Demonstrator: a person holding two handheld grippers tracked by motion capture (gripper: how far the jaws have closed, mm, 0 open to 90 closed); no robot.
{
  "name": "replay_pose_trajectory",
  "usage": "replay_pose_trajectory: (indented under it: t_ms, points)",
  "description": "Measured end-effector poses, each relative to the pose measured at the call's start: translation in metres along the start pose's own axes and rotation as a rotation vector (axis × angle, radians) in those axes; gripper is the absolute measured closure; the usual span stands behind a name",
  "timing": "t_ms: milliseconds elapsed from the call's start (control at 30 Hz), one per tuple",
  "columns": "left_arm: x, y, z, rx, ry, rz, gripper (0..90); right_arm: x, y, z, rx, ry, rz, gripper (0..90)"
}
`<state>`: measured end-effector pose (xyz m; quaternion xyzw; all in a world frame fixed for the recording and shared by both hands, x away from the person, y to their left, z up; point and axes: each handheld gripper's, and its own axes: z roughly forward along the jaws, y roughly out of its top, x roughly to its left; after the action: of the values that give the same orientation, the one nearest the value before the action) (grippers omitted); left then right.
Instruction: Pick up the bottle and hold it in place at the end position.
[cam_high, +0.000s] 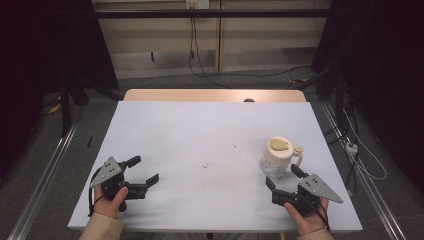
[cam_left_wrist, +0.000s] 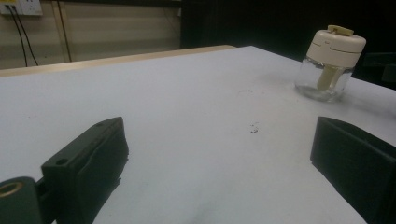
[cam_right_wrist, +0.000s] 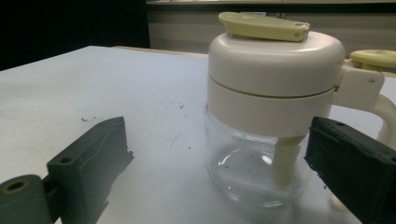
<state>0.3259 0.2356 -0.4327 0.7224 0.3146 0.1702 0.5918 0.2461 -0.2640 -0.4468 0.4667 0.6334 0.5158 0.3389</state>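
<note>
Clear glass below, cream plastic on top: the jar (cam_high: 280, 156) stands upright on the white table (cam_high: 210, 145), and everything here is placed from it. In the high view the right gripper (cam_high: 282, 184) sits just on the near side of the jar, held in a hand (cam_high: 305, 217) at the table's near edge. Its jaws are spread wide and grip nothing. From the right gripper view the jar (cam_right_wrist: 275, 107) looms close between the two black jaws (the right-hand one overlaps the glass in the picture, though whether it touches I cannot tell), and the left-hand jaw stands well clear of it. The lid's pale yellow flap (cam_right_wrist: 262, 25) lies flat on top, and the handle (cam_right_wrist: 373, 88) juts out to the right.

Over to the left gripper (cam_high: 146, 170): far from the jar, well across the table, held low near the near edge. Its jaws gape fully apart, nothing between them but bare table. In the left gripper view the jar (cam_left_wrist: 330, 63) shows small and distant at upper right.
</note>
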Motion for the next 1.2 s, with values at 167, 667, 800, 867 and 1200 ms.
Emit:
replay_pose_trajectory:
  t_ms: [167, 667, 800, 867, 1200]
  points:
    - [0.000, 0.000, -0.001, -0.002, 0.003, -0.003, 3.6, -0.002, 0.000, 0.002, -0.003, -0.007, -0.003, 5.5]
    - [0.000, 0.001, 0.001, -0.001, -0.011, 0.014, 3.6, -0.007, 0.000, 0.010, 0.026, -0.037, -0.008, 6.5]
    - [-0.001, 0.001, 0.002, -0.001, -0.013, 0.014, 3.6, -0.007, 0.000, 0.012, 0.033, -0.041, -0.014, 6.7]
    - [-0.001, 0.001, 0.002, -0.001, -0.014, 0.016, 3.6, -0.007, 0.000, 0.013, 0.034, -0.045, -0.016, 6.6]
    - [-0.001, 0.000, 0.004, 0.010, -0.013, 0.024, 3.6, -0.009, 0.002, 0.020, 0.037, -0.061, -0.017, 6.4]
